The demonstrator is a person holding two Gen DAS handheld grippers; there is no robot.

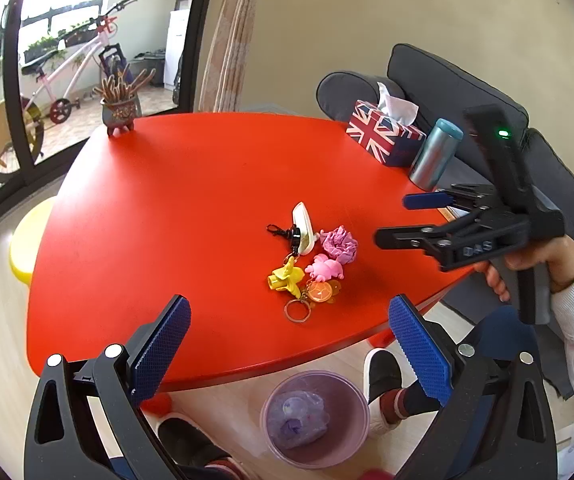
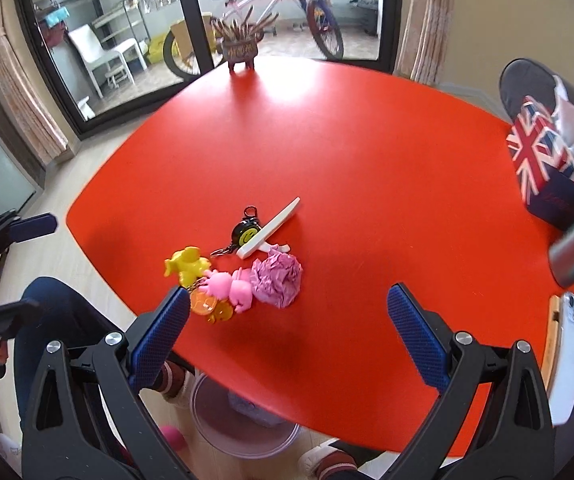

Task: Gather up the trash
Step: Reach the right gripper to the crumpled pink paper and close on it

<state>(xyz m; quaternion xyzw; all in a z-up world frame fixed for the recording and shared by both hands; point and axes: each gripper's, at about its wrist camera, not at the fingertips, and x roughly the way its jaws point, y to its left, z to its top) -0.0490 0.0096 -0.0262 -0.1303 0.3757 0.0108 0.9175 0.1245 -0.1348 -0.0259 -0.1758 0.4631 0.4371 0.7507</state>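
Right wrist view: both claws, right claw (image 2: 287,312) and left claw (image 1: 287,328), gape wide, empty. Crumpled pink paper (image 2: 277,280) at 11 o'clock on bench (image 2: 367,160); approach step, next close on it.

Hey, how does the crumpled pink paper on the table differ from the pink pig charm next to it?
The crumpled paper ball is mauve, wrinkled and loose; the pig charm is brighter pink, smooth and moulded. The paper lies alone, while the pig sits among the keychain charms. Both rest touching each other on the red table.
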